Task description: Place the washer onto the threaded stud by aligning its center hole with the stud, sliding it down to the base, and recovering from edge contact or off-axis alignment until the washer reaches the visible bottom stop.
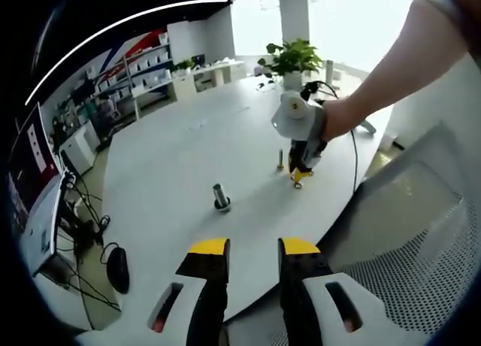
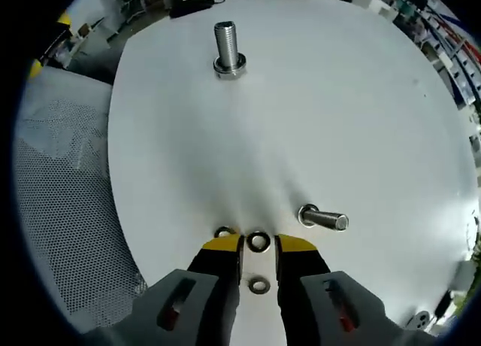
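Observation:
A large threaded stud (image 1: pixel 221 195) (image 2: pixel 228 47) stands upright on the white table (image 1: pixel 173 158) (image 2: pixel 338 120), with a ring at its base. My right gripper (image 2: pixel 258 244) (image 1: pixel 299 178), held by a person's hand, points down at the table near its edge, open. One washer (image 2: pixel 258 241) lies flat between its yellow tips, apart from both. A second washer (image 2: pixel 259 286) lies further back between the jaws, and a third (image 2: pixel 223 232) peeks out beside the left tip. My left gripper (image 1: pixel 254 248) hovers open and holds nothing, near the table's edge, facing the stud.
A smaller bolt (image 1: pixel 280 160) (image 2: pixel 323 218) stands head-down just beyond the washers. A mesh chair (image 1: pixel 421 271) (image 2: pixel 60 180) sits by the table edge. A potted plant (image 1: pixel 291 60) stands at the far end. Monitor (image 1: pixel 34 188), cables and shelves line the left side.

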Demonstrator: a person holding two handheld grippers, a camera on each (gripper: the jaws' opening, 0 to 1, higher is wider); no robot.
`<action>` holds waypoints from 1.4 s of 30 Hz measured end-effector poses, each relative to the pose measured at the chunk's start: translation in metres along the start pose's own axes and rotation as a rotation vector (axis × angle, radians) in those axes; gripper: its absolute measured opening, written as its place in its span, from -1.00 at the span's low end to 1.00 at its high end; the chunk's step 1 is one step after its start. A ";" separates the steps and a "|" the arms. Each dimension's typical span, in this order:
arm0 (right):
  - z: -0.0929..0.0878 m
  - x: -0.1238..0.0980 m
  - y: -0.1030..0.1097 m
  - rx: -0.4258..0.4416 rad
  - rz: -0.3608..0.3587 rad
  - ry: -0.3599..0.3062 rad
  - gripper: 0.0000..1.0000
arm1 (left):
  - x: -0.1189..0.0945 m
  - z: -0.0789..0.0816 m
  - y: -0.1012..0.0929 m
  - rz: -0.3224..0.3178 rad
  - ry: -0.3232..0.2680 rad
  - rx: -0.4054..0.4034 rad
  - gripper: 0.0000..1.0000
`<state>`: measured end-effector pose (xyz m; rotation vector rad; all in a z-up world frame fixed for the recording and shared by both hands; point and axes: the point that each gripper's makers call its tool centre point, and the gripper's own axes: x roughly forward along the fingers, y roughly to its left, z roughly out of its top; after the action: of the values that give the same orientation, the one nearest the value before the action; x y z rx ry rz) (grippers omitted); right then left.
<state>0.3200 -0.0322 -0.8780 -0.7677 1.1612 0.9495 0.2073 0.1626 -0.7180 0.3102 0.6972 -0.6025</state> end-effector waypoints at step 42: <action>-0.008 -0.001 -0.001 -0.035 0.005 0.053 -0.67 | 0.001 -0.001 0.000 -0.002 0.009 0.013 -0.55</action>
<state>0.3178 -0.0402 -0.8792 -0.8226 1.1960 0.9604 0.2071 0.1627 -0.7192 0.3247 0.7026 -0.6082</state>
